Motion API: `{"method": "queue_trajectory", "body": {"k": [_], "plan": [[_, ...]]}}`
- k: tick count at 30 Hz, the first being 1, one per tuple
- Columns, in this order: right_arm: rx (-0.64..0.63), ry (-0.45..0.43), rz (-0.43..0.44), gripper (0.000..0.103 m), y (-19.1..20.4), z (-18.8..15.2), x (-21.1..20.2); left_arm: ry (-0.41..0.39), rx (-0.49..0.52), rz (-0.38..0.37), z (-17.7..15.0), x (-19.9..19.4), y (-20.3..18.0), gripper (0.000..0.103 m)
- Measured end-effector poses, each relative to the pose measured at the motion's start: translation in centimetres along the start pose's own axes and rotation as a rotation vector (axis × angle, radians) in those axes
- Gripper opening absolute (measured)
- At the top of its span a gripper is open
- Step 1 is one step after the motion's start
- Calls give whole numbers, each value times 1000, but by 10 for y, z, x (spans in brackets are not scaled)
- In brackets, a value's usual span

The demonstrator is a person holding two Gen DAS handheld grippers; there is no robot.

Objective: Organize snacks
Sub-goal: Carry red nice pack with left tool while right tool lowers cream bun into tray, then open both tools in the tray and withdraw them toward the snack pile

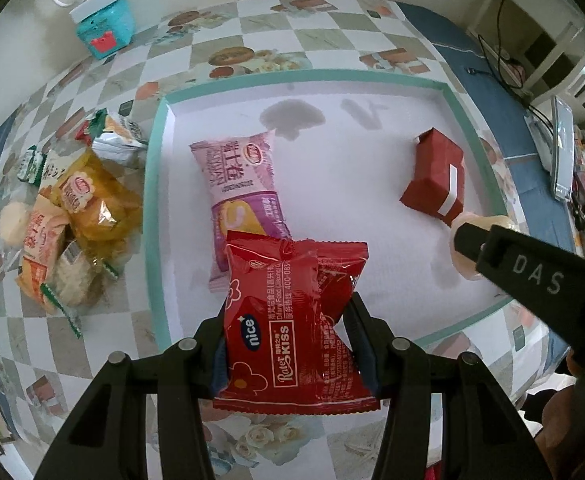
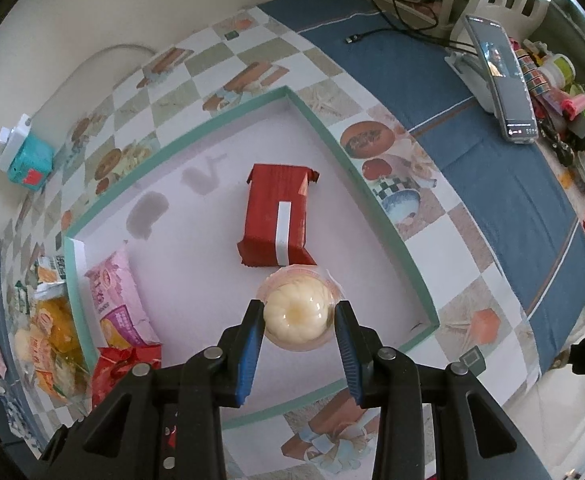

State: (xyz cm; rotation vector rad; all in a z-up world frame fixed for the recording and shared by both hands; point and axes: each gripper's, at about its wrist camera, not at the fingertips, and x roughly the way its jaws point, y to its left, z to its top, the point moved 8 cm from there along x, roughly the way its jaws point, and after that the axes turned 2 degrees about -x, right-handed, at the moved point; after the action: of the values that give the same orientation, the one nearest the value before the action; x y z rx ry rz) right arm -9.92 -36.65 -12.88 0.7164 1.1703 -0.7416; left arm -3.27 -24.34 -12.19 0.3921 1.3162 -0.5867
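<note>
My left gripper [image 1: 288, 336] is shut on a red "nice Kiss" snack packet [image 1: 292, 320] and holds it over the near edge of the white tray with a teal rim [image 1: 154, 200]. In the tray lie a pink snack pack [image 1: 240, 192] and a dark red wrapped box [image 1: 436, 176]. My right gripper [image 2: 298, 320] is open, its blue pads either side of a cream pastry in a clear cup [image 2: 296, 308] that rests in the tray [image 2: 376, 200], next to the red box [image 2: 278, 216]. The red packet also shows at the left of the right wrist view [image 2: 124, 368].
A heap of loose snack packets [image 1: 68, 216] lies on the checked tablecloth left of the tray. A teal box with a white power strip [image 1: 104, 20] stands at the back left. A phone on a stand [image 2: 500, 80] and clutter sit on the blue cloth at right.
</note>
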Motion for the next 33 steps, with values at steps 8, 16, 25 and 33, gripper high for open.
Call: {"method": "queue_trajectory", "body": {"k": [8, 16, 25, 33], "plan": [[-10, 25, -19, 40, 3, -5, 7, 25, -22, -30, 1, 8, 4, 63], [-8, 7, -18, 40, 5, 0, 3, 20, -58, -59, 2, 1, 16, 77], [-23, -8, -27, 40, 11, 1, -4, -24, -209, -87, 12, -19, 64, 80], [-84, -30, -47, 64, 29, -2, -5, -97, -416, -68, 20, -33, 133, 93]]}}
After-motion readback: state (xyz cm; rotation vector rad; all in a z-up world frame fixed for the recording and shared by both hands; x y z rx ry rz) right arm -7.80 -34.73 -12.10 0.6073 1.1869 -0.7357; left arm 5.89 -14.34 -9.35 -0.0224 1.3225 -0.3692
